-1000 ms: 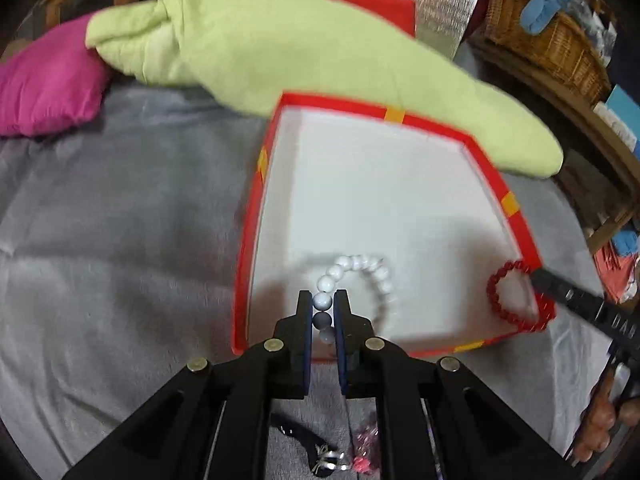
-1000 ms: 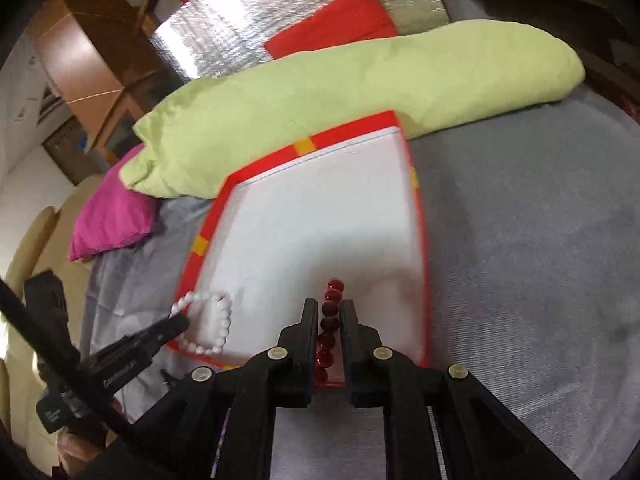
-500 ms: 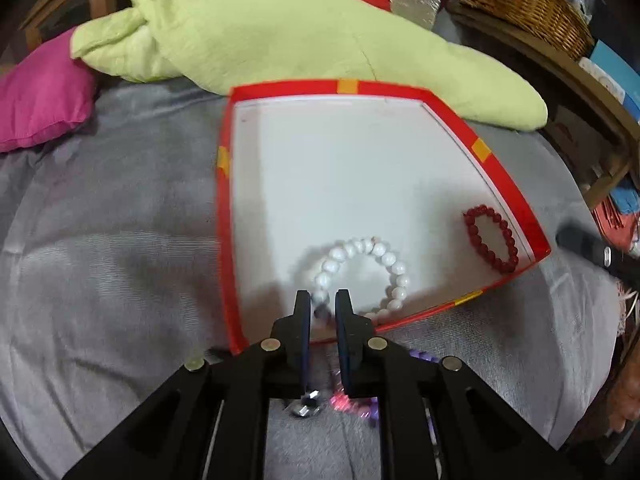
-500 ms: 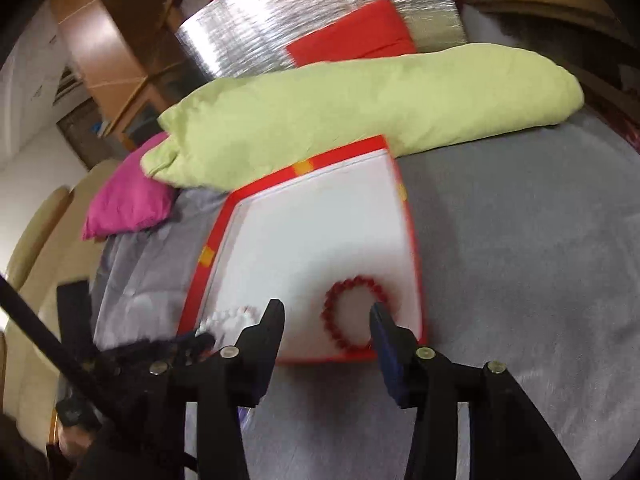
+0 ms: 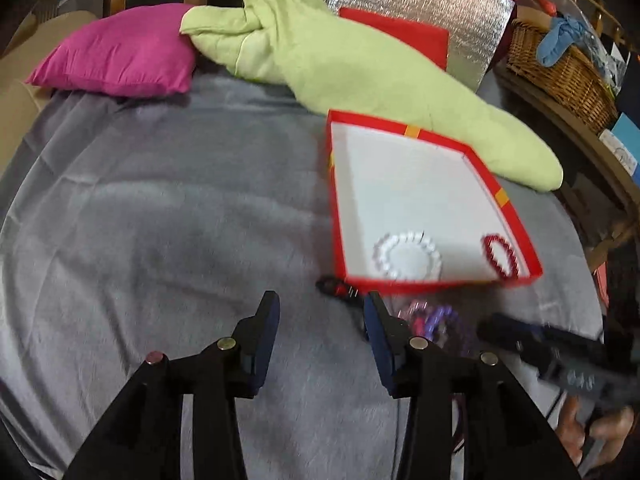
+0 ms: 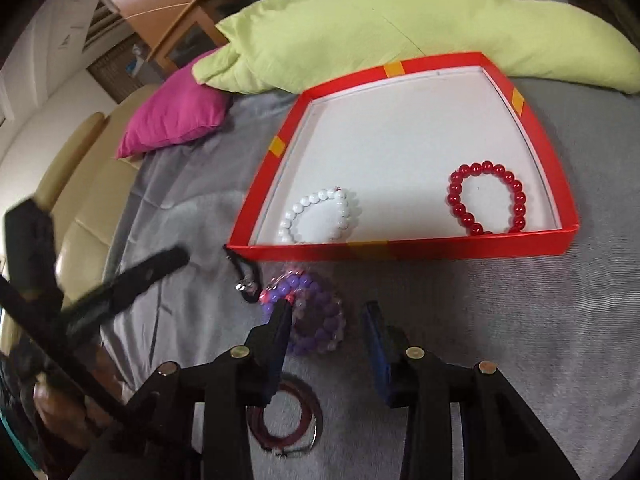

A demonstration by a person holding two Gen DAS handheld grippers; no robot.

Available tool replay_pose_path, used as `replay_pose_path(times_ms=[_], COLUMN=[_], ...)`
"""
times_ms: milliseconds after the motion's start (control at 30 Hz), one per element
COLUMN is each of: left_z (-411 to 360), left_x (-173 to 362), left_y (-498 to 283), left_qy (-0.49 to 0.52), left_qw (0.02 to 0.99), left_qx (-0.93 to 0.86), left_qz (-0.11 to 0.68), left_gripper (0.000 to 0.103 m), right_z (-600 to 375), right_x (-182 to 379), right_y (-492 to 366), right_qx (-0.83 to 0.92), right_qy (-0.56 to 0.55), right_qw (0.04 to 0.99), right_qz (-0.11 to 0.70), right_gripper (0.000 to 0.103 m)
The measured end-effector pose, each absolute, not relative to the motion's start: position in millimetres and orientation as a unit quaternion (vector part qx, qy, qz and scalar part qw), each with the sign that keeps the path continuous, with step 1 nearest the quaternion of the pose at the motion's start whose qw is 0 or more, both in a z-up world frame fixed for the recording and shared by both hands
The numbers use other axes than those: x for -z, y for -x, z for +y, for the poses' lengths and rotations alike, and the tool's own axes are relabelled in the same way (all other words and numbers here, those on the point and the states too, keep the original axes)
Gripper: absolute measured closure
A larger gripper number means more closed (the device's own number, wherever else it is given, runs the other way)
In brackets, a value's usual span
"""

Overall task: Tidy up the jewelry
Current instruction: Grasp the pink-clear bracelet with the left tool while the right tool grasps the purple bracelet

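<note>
Nearest the right claw [image 6: 326, 320], a thin dark-red bangle [image 6: 286, 420] and a purple bead bracelet [image 6: 310, 314] are left unsorted on the grey bed cover [image 6: 520, 340]. Both claws are spread and empty, the left claw [image 5: 320, 312] having just been opened. Just beyond, a small black piece [image 6: 244, 272] remains outside. Farther off, the white bracelet [image 6: 318, 216] and red bracelet [image 6: 486, 198] are lodged in the red box [image 6: 400, 250].
</note>
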State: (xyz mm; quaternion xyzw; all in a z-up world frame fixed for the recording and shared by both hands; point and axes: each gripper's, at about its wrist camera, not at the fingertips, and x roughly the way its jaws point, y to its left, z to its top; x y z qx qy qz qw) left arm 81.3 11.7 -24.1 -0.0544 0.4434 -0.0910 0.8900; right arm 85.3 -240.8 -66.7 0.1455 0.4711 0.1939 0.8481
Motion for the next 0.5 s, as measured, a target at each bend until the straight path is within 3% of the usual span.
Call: replay_pose_path(times_ms=[100,200,233,500], left_z=[13.0,13.1,11.7,-23.2], left_x=[30.4,33.4,33.4,35.3], left_y=[-78.6,-78.9,-79.2,-73.0], left_qy=[0.049,0.047,0.044,-0.013], left_qw=[0.886,0.882,0.882,0.873], left_qx=[0.092,0.098,0.104,0.182], left_qz=[0.451,0.458,0.457,0.453], left_gripper=[0.058,0.058,0.058,0.058], right_z=[-230.1,-217.8,-216.0,-253.8], right_x=[74.3,80.8,80.8,63.7], right_y=[-94.1,-99.5,-98.6,-90.6], right_qx=[-0.193,-0.201,-0.196,-0.169], right_qy=[-0.142,-0.128,-0.117,-0.138], right_qw=[0.842,0.833,0.838,0.853], right_qz=[0.484,0.499,0.496,0.474], right_gripper=[0.064,0.089,0.092,0.092])
